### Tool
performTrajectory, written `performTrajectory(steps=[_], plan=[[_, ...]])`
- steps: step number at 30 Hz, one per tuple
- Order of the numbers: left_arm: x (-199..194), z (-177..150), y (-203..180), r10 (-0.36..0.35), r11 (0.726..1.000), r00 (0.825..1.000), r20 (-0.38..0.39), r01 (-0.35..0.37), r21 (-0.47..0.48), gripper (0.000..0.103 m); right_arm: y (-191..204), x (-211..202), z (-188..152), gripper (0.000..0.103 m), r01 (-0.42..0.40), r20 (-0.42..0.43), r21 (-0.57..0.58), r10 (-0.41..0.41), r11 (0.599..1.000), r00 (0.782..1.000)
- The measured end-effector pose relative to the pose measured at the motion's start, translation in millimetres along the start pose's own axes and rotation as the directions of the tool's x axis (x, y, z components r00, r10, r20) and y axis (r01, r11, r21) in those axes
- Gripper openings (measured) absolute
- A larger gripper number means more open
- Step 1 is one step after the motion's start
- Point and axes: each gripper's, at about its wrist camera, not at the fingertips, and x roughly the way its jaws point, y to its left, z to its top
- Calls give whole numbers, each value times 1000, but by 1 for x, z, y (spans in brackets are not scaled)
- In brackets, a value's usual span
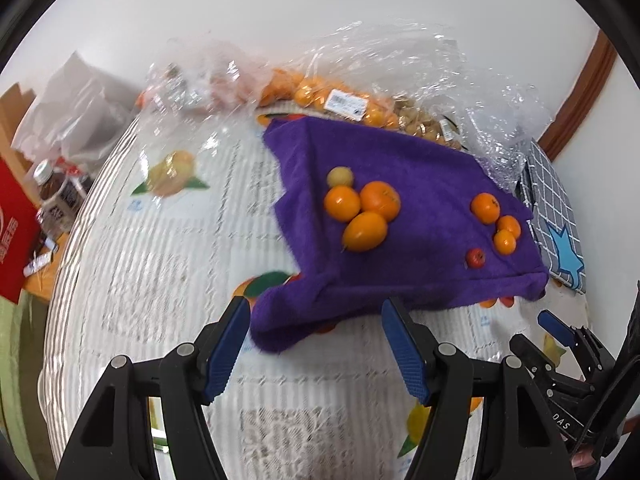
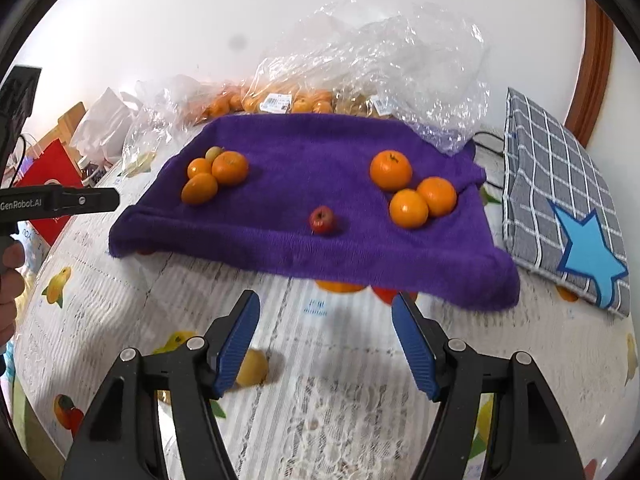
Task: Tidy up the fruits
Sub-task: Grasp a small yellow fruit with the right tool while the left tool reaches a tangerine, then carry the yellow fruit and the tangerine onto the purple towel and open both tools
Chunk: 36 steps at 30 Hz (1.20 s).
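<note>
A purple towel [image 1: 400,184] [image 2: 312,140] lies spread on the table. On it sit a left cluster of three oranges [image 1: 362,210] [image 2: 216,176] with a small pale fruit [image 1: 340,177], a right cluster of three oranges [image 1: 496,220] [image 2: 416,192], and a small red fruit [image 1: 475,258] [image 2: 321,219]. My left gripper [image 1: 314,320] is open over the towel's near corner, its pads not pressing it. My right gripper [image 2: 325,312] is open above the tablecloth in front of the towel, with nothing between its fingers. A small yellow fruit [image 2: 252,368] lies beside its left finger.
Clear plastic bags of oranges [image 1: 332,100] [image 2: 280,100] are heaped behind the towel. A grey checked cloth with a blue star [image 2: 560,208] [image 1: 556,220] lies at the right. A red box [image 1: 16,224] and a jar [image 1: 60,192] stand left. The tablecloth [image 2: 360,400] has fruit prints.
</note>
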Motion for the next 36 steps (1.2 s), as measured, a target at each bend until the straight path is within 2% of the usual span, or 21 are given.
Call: performTrajectory(steps=[4, 7, 13, 20, 25, 28, 36], plan=[[-2, -13, 7, 9, 1000, 1000, -7, -9, -17, 67, 2, -1, -9, 66, -7, -12, 2, 7, 1000, 1000], [-3, -21, 9, 14, 1000, 1000, -11, -15, -22, 67, 2, 0, -17, 60, -7, -22, 2, 7, 1000, 1000], [-4, -31, 11, 20, 999, 1000, -20, -20, -29, 67, 4, 3, -27, 58, -73, -42, 34, 75, 997, 996], [-4, -39, 13, -6, 999, 1000, -21, 5, -38, 67, 19, 12, -38, 46, -96, -90, 9, 97, 995, 991], [1, -45, 17, -24, 999, 999, -33, 23, -39, 67, 28, 21, -42, 39, -78, -108, 2, 78, 997, 991], [5, -48, 17, -32, 999, 999, -40, 31, -34, 67, 32, 23, -41, 24, -65, -94, -12, 63, 998, 994], [11, -52, 3, -68, 998, 997, -48, 68, -5, 67, 26, 16, -40, 24, -34, -67, -22, 33, 999, 997]])
